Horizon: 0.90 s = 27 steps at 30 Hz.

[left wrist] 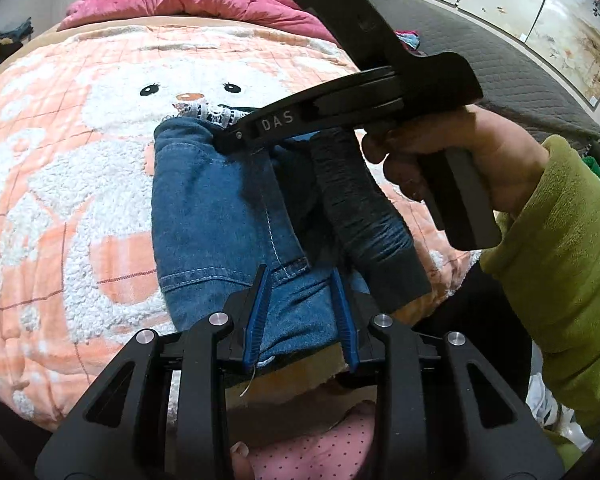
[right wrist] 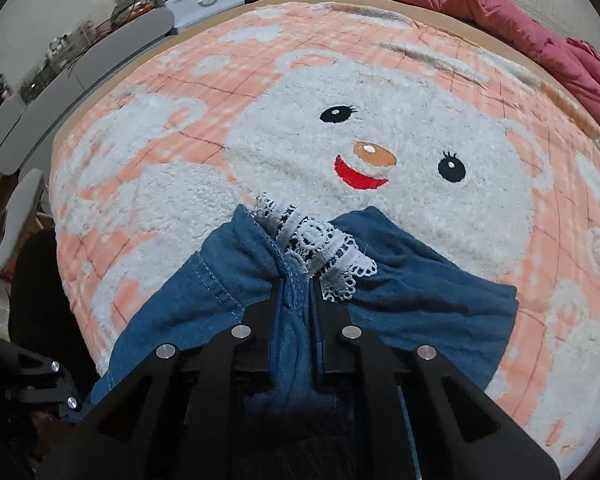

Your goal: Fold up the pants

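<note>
Right hand-held gripper [right wrist: 296,300] clamped on pants [right wrist: 420,300] hem; blanket [right wrist: 420,92] beyond.

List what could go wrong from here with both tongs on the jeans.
1. The right tongs pinch a bunched ridge of denim beside the lace trim; pulling could snag or drag the lace into the fold.
2. The left tongs grip only a small bite of the jeans near the bed edge, so the cloth might slip out.
3. The bunching may set a crooked crease.
</note>
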Each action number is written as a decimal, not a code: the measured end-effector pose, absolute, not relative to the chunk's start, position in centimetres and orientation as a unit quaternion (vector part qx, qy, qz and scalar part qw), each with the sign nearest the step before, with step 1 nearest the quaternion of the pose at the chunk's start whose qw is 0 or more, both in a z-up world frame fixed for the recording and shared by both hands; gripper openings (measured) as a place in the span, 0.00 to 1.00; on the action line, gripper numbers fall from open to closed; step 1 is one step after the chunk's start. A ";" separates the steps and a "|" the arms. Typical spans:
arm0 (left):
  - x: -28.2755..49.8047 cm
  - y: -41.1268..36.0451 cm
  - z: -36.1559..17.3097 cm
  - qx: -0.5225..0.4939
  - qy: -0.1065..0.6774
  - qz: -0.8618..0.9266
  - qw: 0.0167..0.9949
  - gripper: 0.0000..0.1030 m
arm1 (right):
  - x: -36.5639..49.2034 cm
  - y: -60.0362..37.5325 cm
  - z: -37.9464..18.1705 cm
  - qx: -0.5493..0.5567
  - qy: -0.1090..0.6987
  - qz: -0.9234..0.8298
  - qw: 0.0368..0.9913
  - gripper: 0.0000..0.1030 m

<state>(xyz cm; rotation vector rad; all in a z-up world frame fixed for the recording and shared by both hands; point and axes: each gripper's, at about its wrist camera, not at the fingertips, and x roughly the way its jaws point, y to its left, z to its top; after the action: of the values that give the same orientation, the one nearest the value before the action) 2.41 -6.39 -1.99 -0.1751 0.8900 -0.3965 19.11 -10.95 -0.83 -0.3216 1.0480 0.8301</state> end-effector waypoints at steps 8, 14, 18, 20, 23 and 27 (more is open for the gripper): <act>2.6 -6.6 -1.9 -0.089 0.431 -0.191 0.877 0.23 | 17.9 -12.6 1.9 -0.118 0.455 0.383 0.796 0.26; 2.2 -6.5 -1.8 -0.092 0.431 -0.190 0.877 0.23 | 15.7 -15.4 4.6 -0.099 0.427 0.379 0.815 0.44; 2.1 -6.4 -1.8 -0.094 0.431 -0.190 0.877 0.24 | 13.5 -17.1 5.6 -0.089 0.414 0.379 0.823 0.44; 2.0 -6.4 -1.8 -0.096 0.431 -0.191 0.877 0.26 | 12.6 -17.6 5.4 -0.088 0.414 0.384 0.820 0.44; 2.0 -6.4 -1.8 -0.095 0.431 -0.190 0.877 0.26 | 12.0 -17.9 4.2 -0.099 0.428 0.376 0.815 0.44; 1.7 -6.5 -1.5 -0.091 0.430 -0.190 0.878 0.28 | 12.3 -18.1 2.2 -0.116 0.447 0.341 0.818 0.44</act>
<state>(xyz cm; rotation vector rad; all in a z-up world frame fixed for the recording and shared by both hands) 1.70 -6.49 -1.55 -0.1906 0.8964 -0.3953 12.26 -18.13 2.15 -0.2480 0.9532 0.7269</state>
